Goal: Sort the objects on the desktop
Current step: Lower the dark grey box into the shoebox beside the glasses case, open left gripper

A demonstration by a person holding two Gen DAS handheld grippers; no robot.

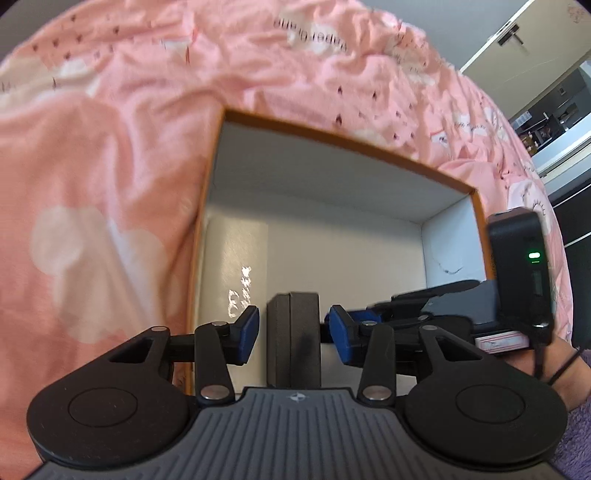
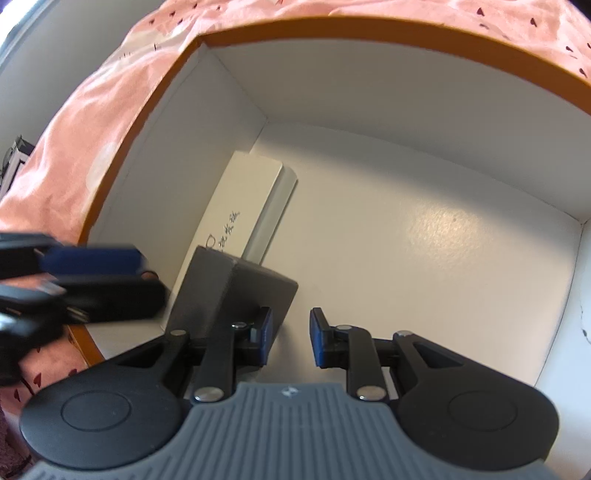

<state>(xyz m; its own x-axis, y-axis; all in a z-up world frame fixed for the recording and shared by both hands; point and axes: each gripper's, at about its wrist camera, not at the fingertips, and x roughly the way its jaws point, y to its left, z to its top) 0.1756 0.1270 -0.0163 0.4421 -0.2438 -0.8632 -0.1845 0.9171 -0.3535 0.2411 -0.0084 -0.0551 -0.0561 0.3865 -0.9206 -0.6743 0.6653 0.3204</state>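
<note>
Both wrist views steeply down, close over one shared box [image 1: 478, 206].

Soft, wrinkled pink cloth [image 1: 110, 147]; smooth white card box [image 2: 369, 92] with faintly glossy floor; matt dark-grey block [image 1: 293, 339]; white paper-faced packet [image 2: 240, 206]; ribbed grey plastic housing [image 1: 295, 435].

box floor [image 2: 424, 229] mostly bare, dark block [image 2: 229, 291], white packet [image 2: 243, 206] at left wall

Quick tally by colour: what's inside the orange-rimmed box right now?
White flat box: 1, lying by the left wall of the orange-rimmed box.
Dark grey block: 1, between the open fingers of the left gripper, pads clear of it.
Total: 2 things inside.
</note>
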